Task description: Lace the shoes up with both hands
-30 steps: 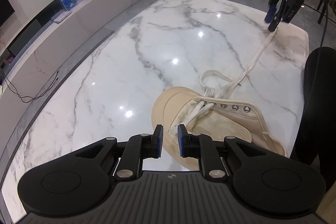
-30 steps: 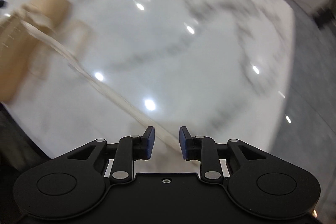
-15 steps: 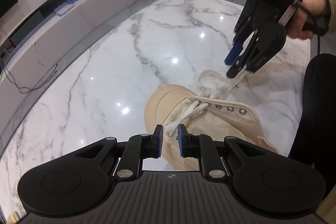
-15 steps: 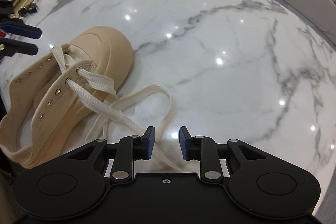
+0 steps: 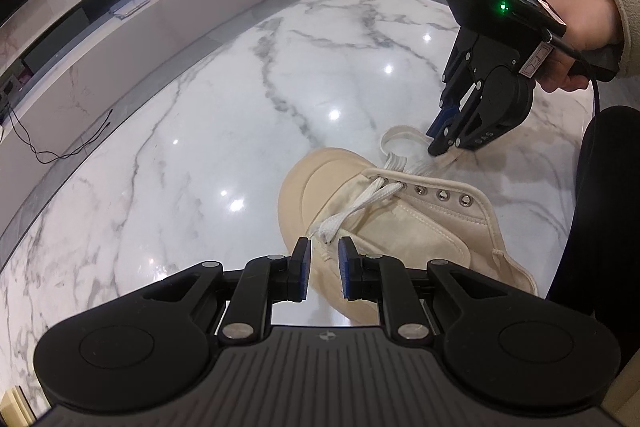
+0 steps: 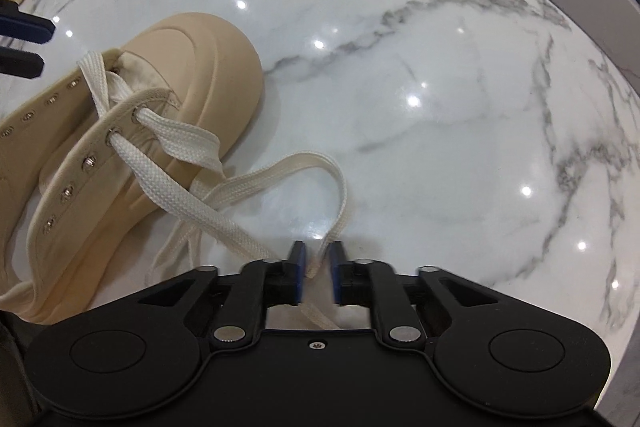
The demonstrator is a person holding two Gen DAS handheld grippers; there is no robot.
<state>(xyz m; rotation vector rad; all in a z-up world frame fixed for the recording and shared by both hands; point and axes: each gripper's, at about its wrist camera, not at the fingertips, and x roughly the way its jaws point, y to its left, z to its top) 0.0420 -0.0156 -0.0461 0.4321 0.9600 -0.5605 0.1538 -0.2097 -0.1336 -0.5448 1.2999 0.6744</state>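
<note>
Shoe (image 5: pixel 400 227) lies near the tabletop (image 5: pixel 240 87) edge, laced through the toe-end eyelets only. Left tongs (image 5: pixel 323 269) narrow around one lace end, not clamped. Right tongs (image 6: pixel 316 273) likewise straddle the lace (image 6: pixel 280 171). Judged mid-threading: next, grip and feed the next eyelet.

a beige shoe (image 6: pixel 120 155) lies at the left on the white marbled table (image 6: pixel 460 107), its rounded toe pointing far and right. a white lace (image 6: pixel 224 187) runs through the front eyelets, crosses over the near side of the shoe and loops out over the table to the right. the right gripper (image 6: pixel 317 273) is at the near edge, its blue pads (image 6: pixel 299 267) a little apart, with a strand of the lace passing between them, untouched by either. the left gripper (image 6: pixel 22 45) shows at the far left edge.
</note>
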